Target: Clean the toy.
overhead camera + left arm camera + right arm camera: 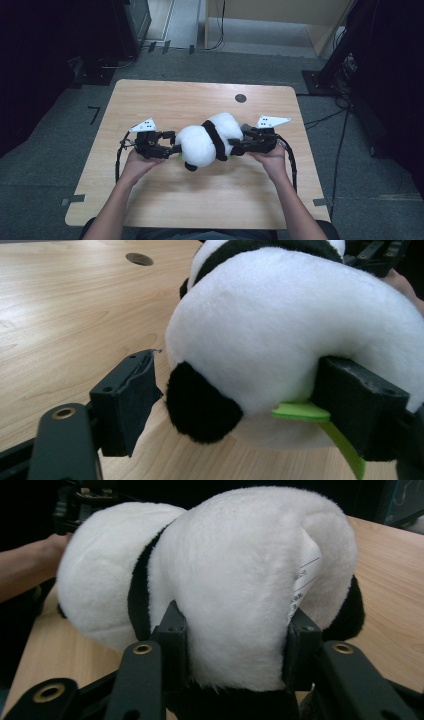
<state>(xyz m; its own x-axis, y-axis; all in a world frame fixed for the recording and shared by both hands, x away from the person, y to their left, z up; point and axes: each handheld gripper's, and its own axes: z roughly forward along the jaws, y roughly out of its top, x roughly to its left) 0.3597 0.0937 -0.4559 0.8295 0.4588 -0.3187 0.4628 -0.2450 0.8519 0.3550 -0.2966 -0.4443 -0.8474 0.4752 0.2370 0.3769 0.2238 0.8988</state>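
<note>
Nearest us, the right claw (235, 645) pinches the white rear of the panda plush (207, 140), its jaws sunk into the pile beside the sewn-in label (305, 580). The left claw (235, 405) stands spread around the head end: one pad touches near a green tag (300, 411), the other stands clear of the black ear (200, 402). The plush lies mid-surface (200, 200) between both claws. We judge it light, soft and compressible (fur may slip); grip the firm body, not ears.

my high camera looked forward and down over the desk (150, 100); both tool cameras sat close against the plush panda (207, 140), facing each other.
</note>
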